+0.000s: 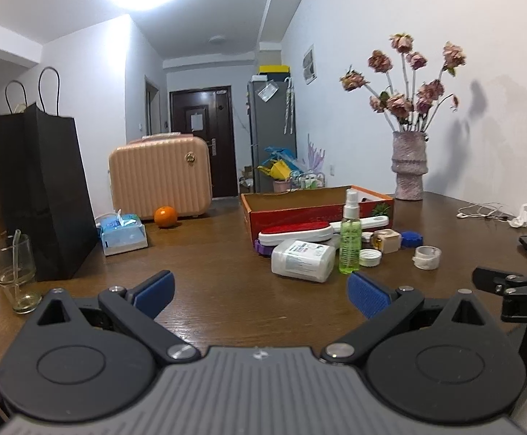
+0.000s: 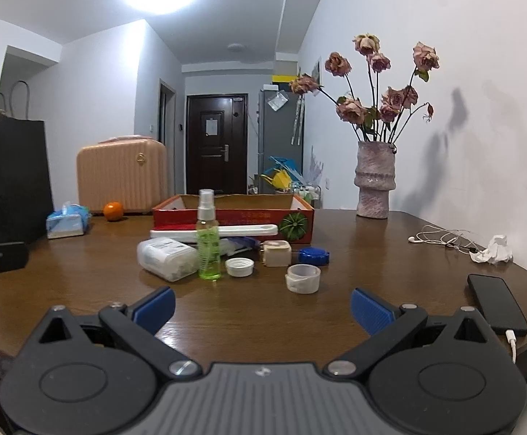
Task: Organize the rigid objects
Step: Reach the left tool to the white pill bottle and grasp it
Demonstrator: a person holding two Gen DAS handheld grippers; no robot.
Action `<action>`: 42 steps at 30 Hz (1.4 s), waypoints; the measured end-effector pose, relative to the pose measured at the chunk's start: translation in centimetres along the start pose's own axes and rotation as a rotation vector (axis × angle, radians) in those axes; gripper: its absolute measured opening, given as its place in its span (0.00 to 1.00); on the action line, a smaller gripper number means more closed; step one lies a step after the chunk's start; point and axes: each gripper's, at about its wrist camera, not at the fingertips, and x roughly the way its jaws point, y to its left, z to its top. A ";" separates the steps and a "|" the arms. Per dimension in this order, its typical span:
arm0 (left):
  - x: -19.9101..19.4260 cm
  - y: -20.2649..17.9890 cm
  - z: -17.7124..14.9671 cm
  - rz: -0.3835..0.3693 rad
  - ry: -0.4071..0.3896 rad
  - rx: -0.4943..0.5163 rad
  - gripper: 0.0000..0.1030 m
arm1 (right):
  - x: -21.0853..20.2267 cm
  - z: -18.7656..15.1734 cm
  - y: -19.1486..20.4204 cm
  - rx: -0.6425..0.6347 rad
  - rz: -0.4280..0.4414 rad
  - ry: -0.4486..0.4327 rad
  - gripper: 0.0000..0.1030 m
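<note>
Both my left hand-held gripper [image 1: 259,295] and right hand-held gripper [image 2: 261,308] hover spread and empty above the bench [image 2: 263,311], the clutter just ahead before the red box [image 2: 234,214], where I judge a careless reach could topple the upright spray bottle [image 2: 209,243].

A tall clear spray bottle with green liquid [image 2: 209,239] stands upright on the brown wooden desk [image 2: 372,253]. Beside it a white plastic jar [image 2: 167,258] lies on its side, near a small white cap [image 2: 239,266], maybe its lid.
</note>
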 end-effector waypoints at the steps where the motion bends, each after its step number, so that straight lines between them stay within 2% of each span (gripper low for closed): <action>1: 0.6 0.0 0.1 0.004 0.007 -0.004 1.00 | 0.6 0.2 -0.3 -0.002 -0.003 0.004 1.00; 8: 7.1 -0.9 0.6 0.005 0.084 0.034 1.00 | 6.8 1.5 -2.5 0.024 0.018 0.066 1.00; 12: 12.1 -1.7 1.6 -0.038 0.142 0.025 1.00 | 11.5 2.0 -4.6 0.043 0.119 0.129 1.00; 15: 16.4 -2.6 2.4 -0.059 0.180 0.019 1.00 | 14.7 2.6 -5.6 0.016 0.162 0.215 1.00; 20: 22.2 -4.2 2.9 -0.065 0.214 0.028 1.00 | 17.9 3.8 -5.7 -0.001 0.219 0.214 0.98; 22: 23.7 -4.4 2.8 -0.074 0.233 0.041 1.00 | 18.6 4.0 -5.0 -0.006 0.271 0.216 0.95; 23: 24.4 -4.0 2.7 -0.107 0.250 0.021 1.00 | 19.0 4.0 -4.5 0.005 0.301 0.220 0.92; 25: 25.4 -3.0 2.8 -0.178 0.286 -0.032 1.00 | 19.5 3.8 -3.6 0.037 0.367 0.238 0.79; 27: 26.3 -2.0 2.8 -0.246 0.315 -0.065 0.99 | 20.3 3.6 -2.7 0.083 0.426 0.262 0.58; 30: 27.3 -0.5 2.7 -0.295 0.322 -0.145 0.85 | 21.6 3.1 -1.2 0.152 0.497 0.309 0.46; 32: 27.7 0.6 2.7 -0.333 0.330 -0.199 0.81 | 22.1 3.0 -0.1 0.192 0.539 0.311 0.44; 34: 27.9 1.3 2.5 -0.370 0.326 -0.227 0.56 | 22.5 3.1 0.7 0.238 0.555 0.292 0.44; 35: 28.3 1.6 2.3 -0.368 0.343 -0.244 0.55 | 22.8 3.2 0.9 0.275 0.555 0.284 0.43; 38: 28.8 2.7 2.0 -0.401 0.385 -0.323 0.41 | 23.9 3.2 1.6 0.375 0.561 0.291 0.31; 40: 28.4 3.2 2.0 -0.398 0.395 -0.354 0.34 | 24.1 3.1 2.1 0.378 0.519 0.282 0.30; 42: 27.6 3.5 1.9 -0.388 0.394 -0.363 0.31 | 24.1 3.0 2.4 0.371 0.492 0.282 0.25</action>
